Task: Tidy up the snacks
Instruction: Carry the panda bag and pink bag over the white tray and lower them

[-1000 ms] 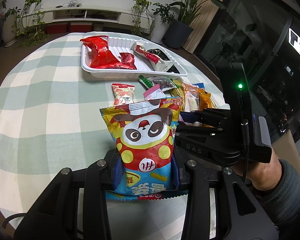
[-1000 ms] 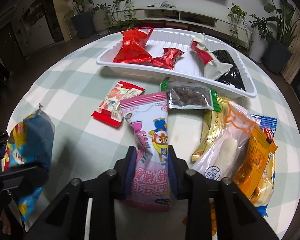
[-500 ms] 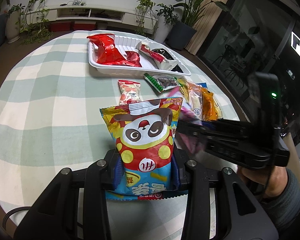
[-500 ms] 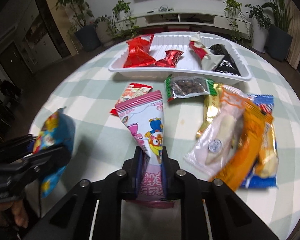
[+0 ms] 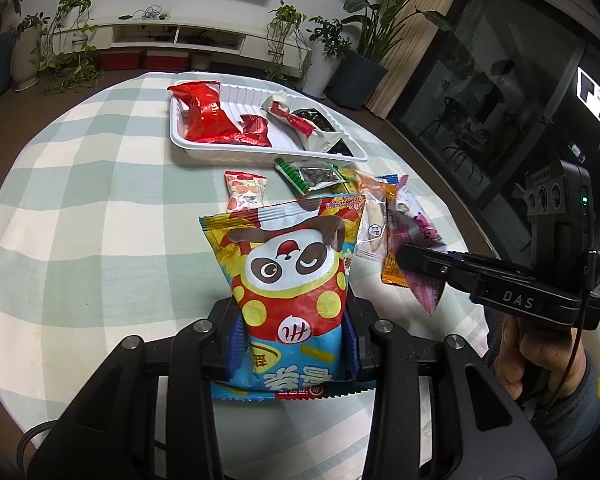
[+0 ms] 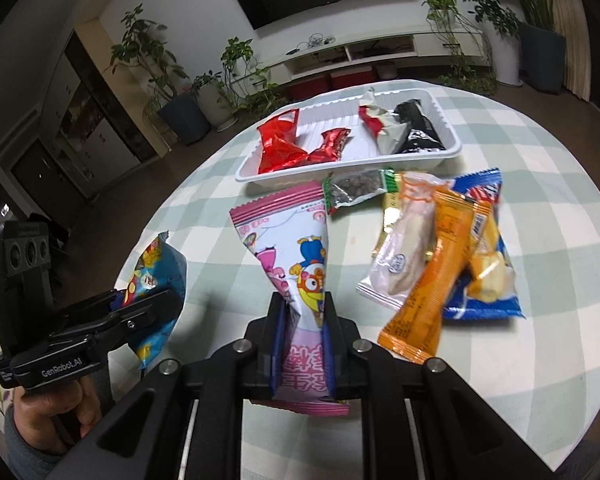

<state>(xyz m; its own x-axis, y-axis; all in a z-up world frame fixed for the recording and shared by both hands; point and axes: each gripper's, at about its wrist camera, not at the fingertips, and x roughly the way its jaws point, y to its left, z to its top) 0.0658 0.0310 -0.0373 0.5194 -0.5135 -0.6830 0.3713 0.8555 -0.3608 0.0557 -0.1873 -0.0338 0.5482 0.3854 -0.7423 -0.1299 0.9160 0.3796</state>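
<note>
My left gripper (image 5: 292, 344) is shut on a panda snack bag (image 5: 288, 272) and holds it upright above the table. It also shows in the right wrist view (image 6: 156, 280) at the left. My right gripper (image 6: 302, 344) is shut on a pink cartoon snack packet (image 6: 292, 248), lifted off the table; the packet shows in the left wrist view (image 5: 416, 248) at the right. A white tray (image 5: 220, 154) at the far side holds red, white and black packets; it also shows in the right wrist view (image 6: 252, 174).
Loose snacks lie on the checked tablecloth (image 5: 80, 208) in front of the tray: a small red-white packet (image 5: 246, 192), a green-edged packet (image 6: 358, 190), a clear bun packet (image 6: 404, 248), an orange packet (image 6: 432, 280) and a blue packet (image 6: 488, 264).
My right gripper closed tighter on the pink packet, lifted it off the table and pulled back. Both grippers rose; the left one still holds the panda bag.
</note>
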